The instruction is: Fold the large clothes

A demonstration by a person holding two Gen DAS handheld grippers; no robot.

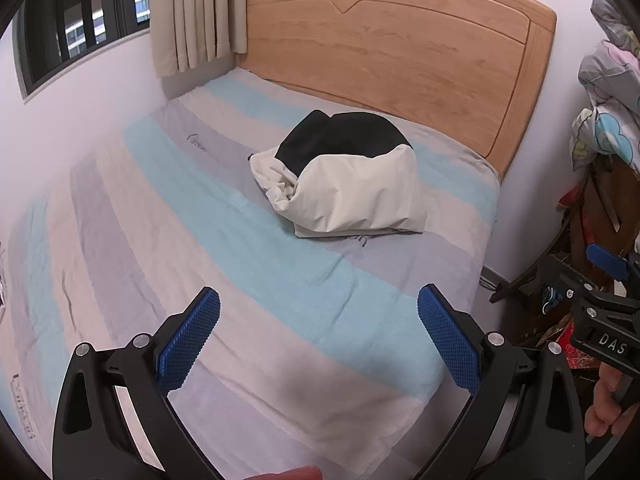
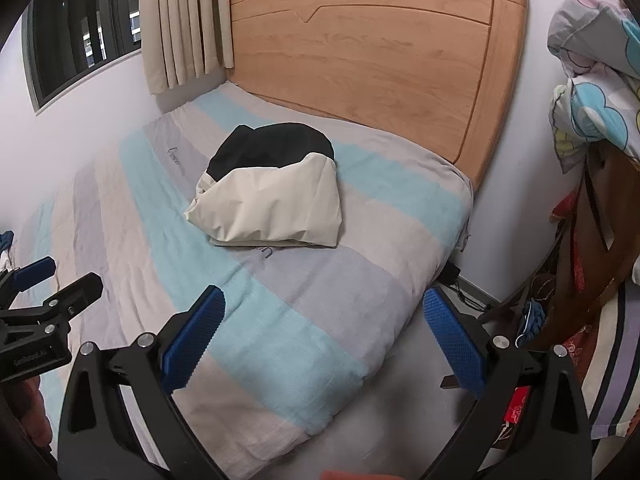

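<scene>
A folded cream and black garment (image 1: 344, 176) lies in a bundle on the striped bed (image 1: 240, 264), near the headboard. It also shows in the right wrist view (image 2: 272, 196). My left gripper (image 1: 318, 308) is open and empty, held above the bed well short of the garment. My right gripper (image 2: 324, 308) is open and empty, above the bed's near right corner (image 2: 344, 376). The right gripper also shows at the right edge of the left wrist view (image 1: 600, 280). The left gripper shows at the left edge of the right wrist view (image 2: 44, 284).
A wooden headboard (image 1: 400, 48) stands behind the bed. A window (image 1: 80, 28) and beige curtain (image 1: 196, 12) are at the left wall. Patterned bedding (image 2: 592, 80) hangs over dark furniture (image 2: 608, 248) on the right. Cables (image 2: 460, 284) lie on the floor beside the bed.
</scene>
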